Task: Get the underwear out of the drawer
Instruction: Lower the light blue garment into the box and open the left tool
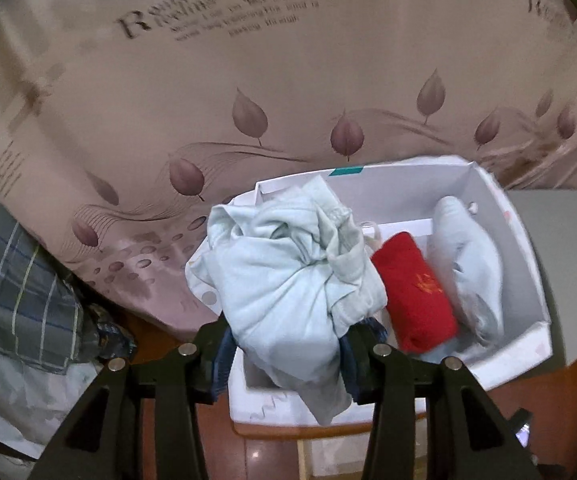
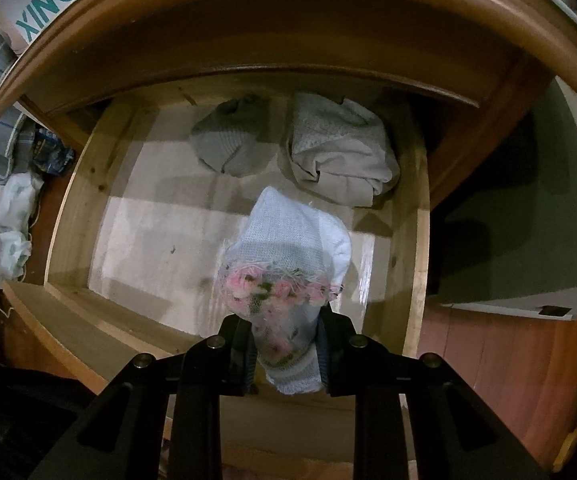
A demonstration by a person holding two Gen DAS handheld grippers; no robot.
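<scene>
here, crumpled pale-green cotton bundle, knitted floral-banded garment

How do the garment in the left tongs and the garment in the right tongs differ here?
The pale green garment in the left tongs is plain; the white knit garment in the right tongs carries a pink floral band. The green one is a bulky, loose bunch; the white one is a compact bundle. The green one hangs over the white box; the white one hangs over the wooden drawer. Both are clamped and lifted.
</scene>
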